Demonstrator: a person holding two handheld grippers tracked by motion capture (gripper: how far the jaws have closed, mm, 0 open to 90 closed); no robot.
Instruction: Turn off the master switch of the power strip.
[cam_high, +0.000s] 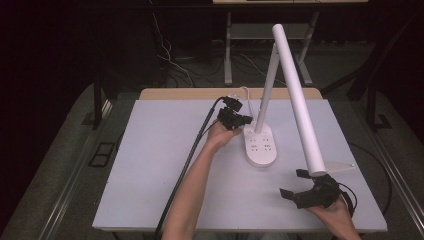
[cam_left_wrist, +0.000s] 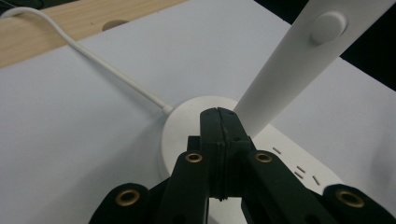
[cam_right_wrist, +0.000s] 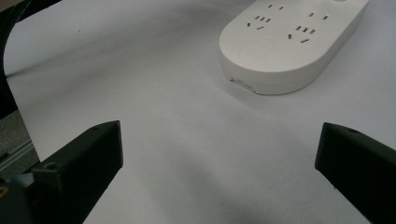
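High view: a white desk lamp's socket base (cam_high: 260, 145) sits mid-table toward the far edge; the left tool (cam_high: 235, 119) hovers beside its stem, the right tool (cam_high: 295, 185) near the right front corner. Left gripper view: jaws clenched empty over the base, white cord (cam_left_wrist: 102, 65) trailing off. Right gripper view: jaws spread wide, released, facing the base (cam_right_wrist: 289, 42).

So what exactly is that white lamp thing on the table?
The desk lamp looks like matte white plastic. Its oval base lies flat on the table and carries rows of socket slots. A slim stem rises from the base's far end to a hinge, from which a long tube-shaped head slopes down toward the near right. A white cord leaves the base. The left gripper, jaws shut, sits at the base's far end.
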